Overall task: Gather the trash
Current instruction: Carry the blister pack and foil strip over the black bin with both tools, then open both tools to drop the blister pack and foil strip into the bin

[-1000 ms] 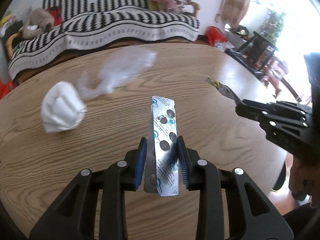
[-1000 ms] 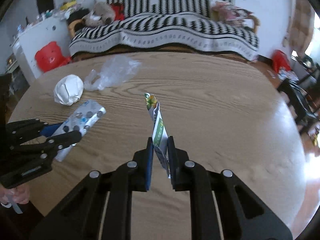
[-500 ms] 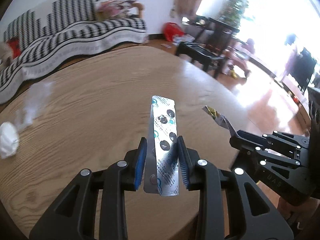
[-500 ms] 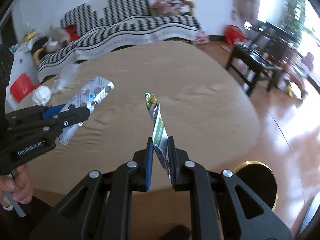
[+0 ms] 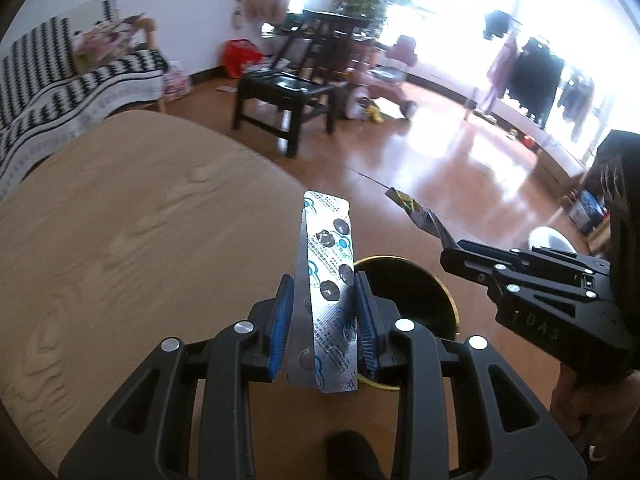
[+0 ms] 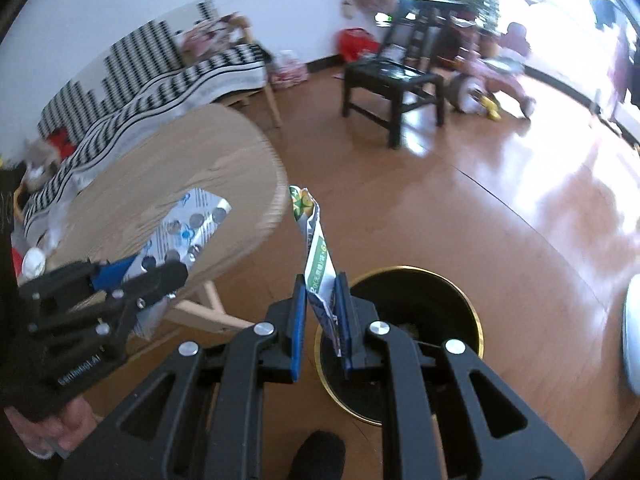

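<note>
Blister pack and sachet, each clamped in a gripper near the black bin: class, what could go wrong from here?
1. The blister pack in the left gripper sits at the bin's rim; released now, it may hit the floor.
2. The sachet is pinched by its lower end in the right gripper, so it may flutter aside when dropped.
</note>
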